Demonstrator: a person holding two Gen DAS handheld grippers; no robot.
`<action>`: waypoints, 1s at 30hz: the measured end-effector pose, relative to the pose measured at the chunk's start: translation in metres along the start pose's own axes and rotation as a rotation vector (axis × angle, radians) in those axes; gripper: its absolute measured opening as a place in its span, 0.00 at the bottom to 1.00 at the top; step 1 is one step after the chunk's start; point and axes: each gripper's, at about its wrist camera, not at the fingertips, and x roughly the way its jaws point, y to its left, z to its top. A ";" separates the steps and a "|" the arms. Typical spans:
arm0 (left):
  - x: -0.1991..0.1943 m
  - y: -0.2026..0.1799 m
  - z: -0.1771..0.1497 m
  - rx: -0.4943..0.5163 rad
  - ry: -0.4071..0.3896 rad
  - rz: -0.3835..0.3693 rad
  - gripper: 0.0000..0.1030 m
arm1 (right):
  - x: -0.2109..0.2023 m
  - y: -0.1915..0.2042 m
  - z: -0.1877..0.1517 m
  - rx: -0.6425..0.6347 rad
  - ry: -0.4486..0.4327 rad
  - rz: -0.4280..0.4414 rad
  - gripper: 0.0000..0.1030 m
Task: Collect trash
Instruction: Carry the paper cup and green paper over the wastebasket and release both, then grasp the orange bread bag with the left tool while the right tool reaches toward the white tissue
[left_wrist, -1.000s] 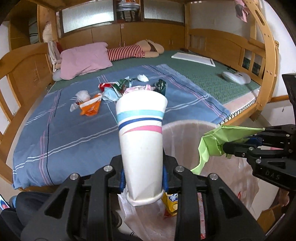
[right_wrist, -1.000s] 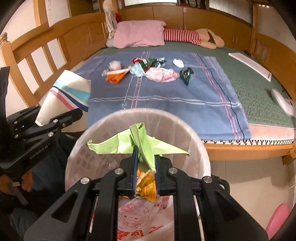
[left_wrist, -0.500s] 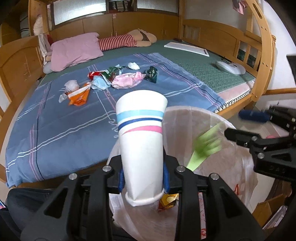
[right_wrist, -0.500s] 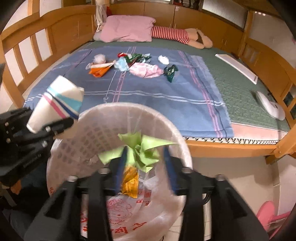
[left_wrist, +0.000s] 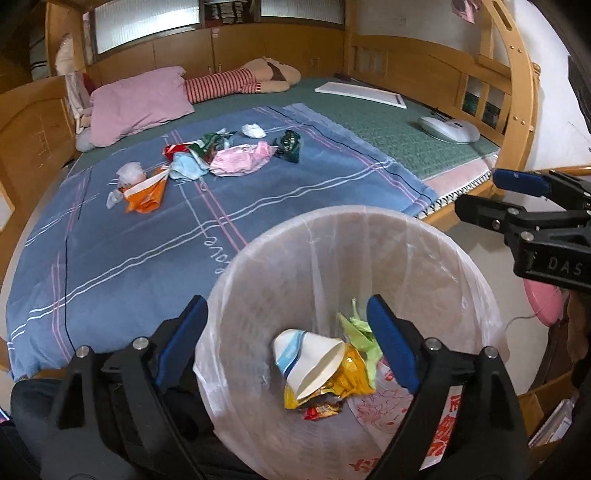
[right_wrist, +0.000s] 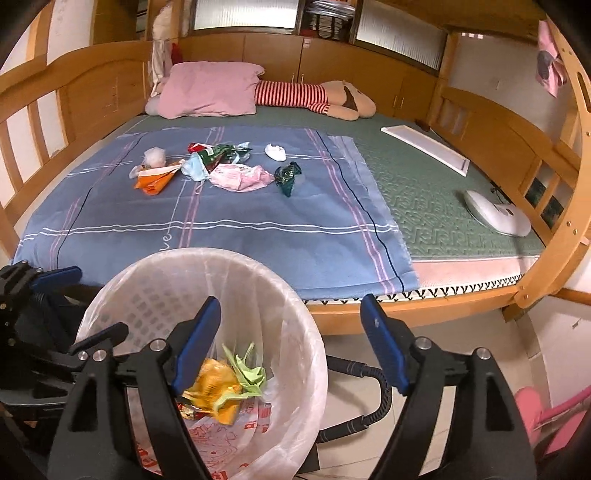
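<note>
While the bed (right_wrist: 258, 229) runs off past both edges, your bin (left_wrist: 424, 236) hides its own base. Your left gripper (left_wrist: 288, 332) and right gripper (right_wrist: 290, 332) are opening, empty; the cup (left_wrist: 314, 360) lies below them, half-covering wrappers (left_wrist: 351, 384).

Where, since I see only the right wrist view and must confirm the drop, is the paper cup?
Observer: The paper cup lies on its side inside the bin, resting on a yellow wrapper.
Operator: Is the left gripper clear of it?
Observer: Yes. The left gripper is over the bin, its jaws opening, with nothing between them.
Operator: And the green paper?
Observer: The green paper sits beside the cup, also inside the bin.
</note>
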 end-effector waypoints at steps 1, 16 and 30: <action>0.000 0.002 0.000 -0.006 -0.001 0.004 0.85 | 0.001 -0.001 0.001 0.001 0.003 0.002 0.75; 0.022 0.164 0.038 -0.340 -0.015 0.421 0.91 | 0.044 0.020 0.055 0.064 0.020 0.214 0.81; 0.101 0.316 0.036 -0.687 0.145 0.569 0.95 | 0.236 0.193 0.185 0.063 0.218 0.540 0.82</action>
